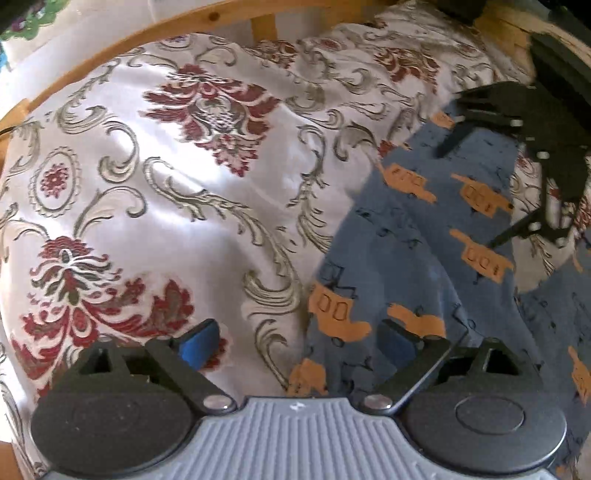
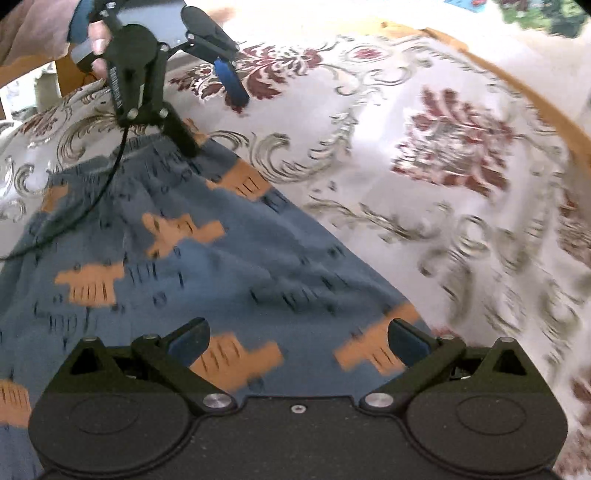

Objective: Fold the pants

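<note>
Blue pants (image 2: 221, 266) printed with orange trucks lie spread on a floral bedspread (image 2: 424, 229); their gathered waistband (image 2: 147, 147) is toward the upper left of the right wrist view. My left gripper (image 1: 299, 343) is open over the pants' (image 1: 406, 240) edge, one pad above the bedspread (image 1: 166, 206) and one above the cloth. From the right wrist view, the left gripper (image 2: 212, 114) has one fingertip at the waistband corner. My right gripper (image 2: 297, 343) is open over the pants near their side edge. Seen from the left, the right gripper (image 1: 469, 197) hangs open above the cloth.
A wooden bed frame (image 1: 166, 27) curves around the bedspread's far side, also visible as the frame (image 2: 517, 81) in the right wrist view. A hand (image 2: 98, 44) holds the left gripper, and a thin black cable (image 2: 107, 184) trails over the pants.
</note>
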A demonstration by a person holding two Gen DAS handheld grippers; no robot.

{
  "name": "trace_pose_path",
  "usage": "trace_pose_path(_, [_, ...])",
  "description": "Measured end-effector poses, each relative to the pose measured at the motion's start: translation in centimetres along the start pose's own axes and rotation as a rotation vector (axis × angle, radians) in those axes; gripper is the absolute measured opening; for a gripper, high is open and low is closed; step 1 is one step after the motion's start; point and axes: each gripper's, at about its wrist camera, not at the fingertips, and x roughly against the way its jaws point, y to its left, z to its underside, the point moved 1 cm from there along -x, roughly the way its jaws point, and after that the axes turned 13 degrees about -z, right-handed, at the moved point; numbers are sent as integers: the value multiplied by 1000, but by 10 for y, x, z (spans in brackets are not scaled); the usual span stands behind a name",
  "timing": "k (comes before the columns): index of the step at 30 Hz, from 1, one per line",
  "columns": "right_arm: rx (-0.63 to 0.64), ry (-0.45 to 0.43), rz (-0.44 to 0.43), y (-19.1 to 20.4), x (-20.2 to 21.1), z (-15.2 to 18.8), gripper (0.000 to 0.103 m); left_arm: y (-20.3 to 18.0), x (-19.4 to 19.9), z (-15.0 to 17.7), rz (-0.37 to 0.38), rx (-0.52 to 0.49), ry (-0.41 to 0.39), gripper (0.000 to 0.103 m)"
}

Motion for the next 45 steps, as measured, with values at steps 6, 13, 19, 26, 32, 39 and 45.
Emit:
trace_pose_path(6, [-29,21,-35,-34,-25,-27,102,-5,-7,-3,61,-46,45,91])
trace_pose_path(13, [-99,37,-67,-73,-50,-48,88,3,-14,-6,98,-35,81,75])
trace_pose_path(19, [-99,88,-106,-83,-65,-50,64,6,-22,-9,147,-6,147,37])
trace_pose_path(26, [-154,103,-101,-99,-66,-48,63,15,-31,-11,161,85,181,34])
trace_pose_path(32, [-166,144,-100,-107,-60,-40,44,12,-41,-11,152,110,191,19])
trace_pose_path(39, [-96,125,-47,-88,-49,-36,0,3,-37,-13,92,95,178,5])
trace_pose_path(45, [-83,47,36,-65,-29,-31,0,-3,-25,-15,42,98,137,4])
